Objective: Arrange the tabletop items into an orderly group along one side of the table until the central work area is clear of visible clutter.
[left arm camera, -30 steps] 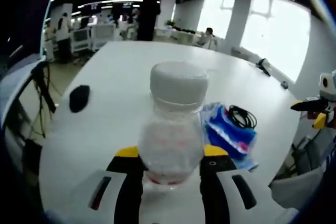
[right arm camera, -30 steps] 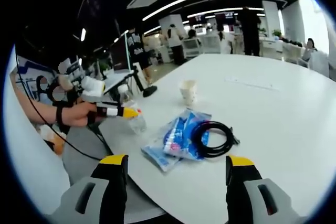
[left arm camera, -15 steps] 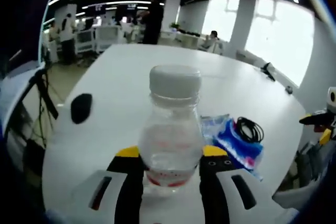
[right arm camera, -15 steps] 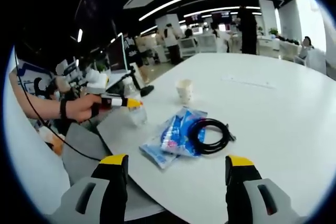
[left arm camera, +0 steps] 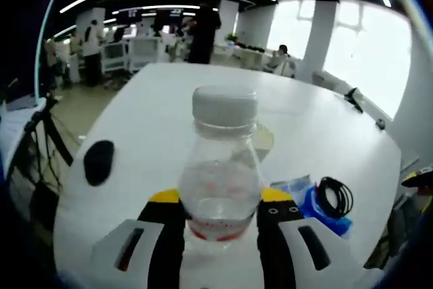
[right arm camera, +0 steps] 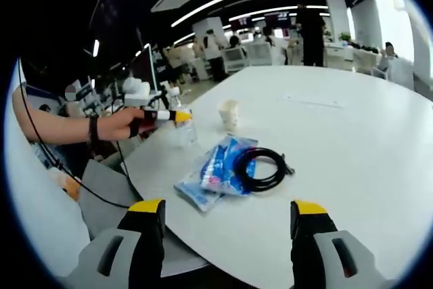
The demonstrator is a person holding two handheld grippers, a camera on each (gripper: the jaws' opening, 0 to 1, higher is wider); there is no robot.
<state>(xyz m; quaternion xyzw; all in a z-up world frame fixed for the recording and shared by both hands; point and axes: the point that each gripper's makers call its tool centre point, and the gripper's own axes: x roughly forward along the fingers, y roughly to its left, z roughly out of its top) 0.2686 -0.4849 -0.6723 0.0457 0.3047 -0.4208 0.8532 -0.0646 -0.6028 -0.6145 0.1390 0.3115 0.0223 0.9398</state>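
My left gripper [left arm camera: 220, 198] is shut on a clear plastic bottle [left arm camera: 222, 167] with a white cap, gripping it low on the body. From the right gripper view, the same left gripper [right arm camera: 177, 117] holds the bottle [right arm camera: 184, 133] near the white table's [right arm camera: 352, 140] left edge, a hand behind it. A paper cup [right arm camera: 229, 114] stands just beyond. A blue packet [right arm camera: 213, 170] lies flat with a black coiled cable [right arm camera: 258, 167] partly on it. My right gripper [right arm camera: 227, 209] is open over the near table edge, short of the packet.
A black oval object [left arm camera: 99, 162] lies on the table [left arm camera: 169, 93] to the bottle's left. The blue packet [left arm camera: 308, 202] and cable [left arm camera: 335, 196] lie at the lower right. Desks, chairs and people stand beyond the far end. A grey chair [right arm camera: 108, 191] sits beside the table.
The left gripper has carried the bottle farther over the table toward the paper cup. The left view has swung, so packet and cable now sit lower right. The right gripper has stayed open.
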